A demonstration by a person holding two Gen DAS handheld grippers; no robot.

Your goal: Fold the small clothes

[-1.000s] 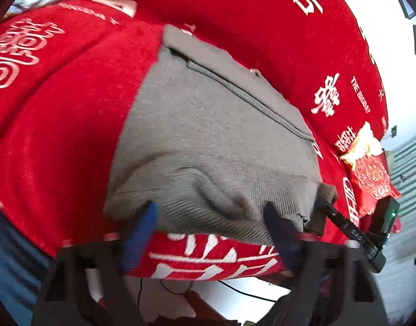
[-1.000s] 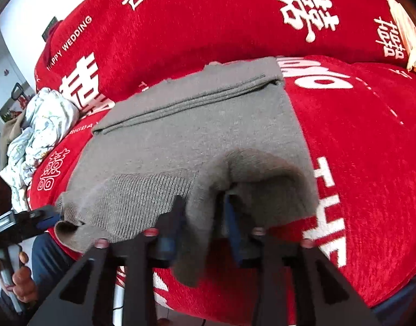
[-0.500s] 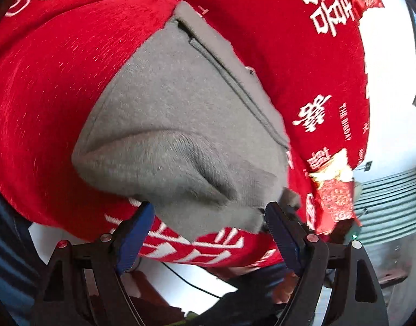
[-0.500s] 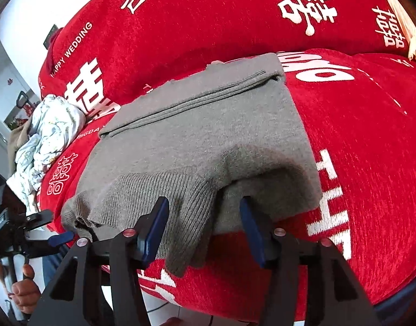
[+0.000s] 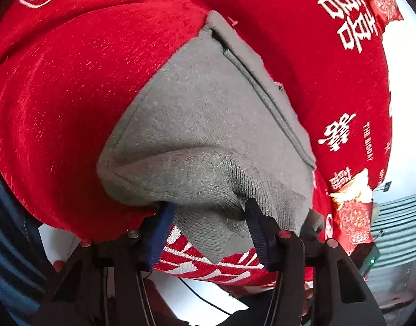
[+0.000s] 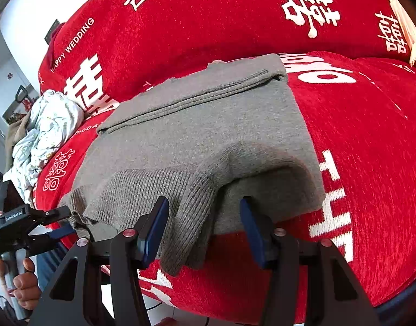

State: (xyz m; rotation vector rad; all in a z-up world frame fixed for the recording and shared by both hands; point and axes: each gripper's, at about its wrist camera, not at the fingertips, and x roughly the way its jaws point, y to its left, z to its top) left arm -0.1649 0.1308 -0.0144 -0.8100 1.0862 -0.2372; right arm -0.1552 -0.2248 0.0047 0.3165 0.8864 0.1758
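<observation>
We see a grey knit sweater lying folded on a red sofa cover printed with white characters and the words "HAPPY WEDDING". Its far edge shows stacked folded layers, and its ribbed hem droops over the front edge of the seat.

From the right wrist view, the right gripper sits at that front edge with its blue fingers spread apart — the ribbed hem hangs down between them, unclamped. The left gripper shows at the left of this view, held by a bare hand, its tips at the sweater's near left corner.

From the left wrist view, the left gripper is also released: its blue fingers stand wide on either side of a raised bulge of hem, the tips touching or just under the cloth.

Beyond the sweater, a crumpled pale printed cloth lies on the cover at the left — well apart. A red and gold ornament sits at the seat's other end.
</observation>
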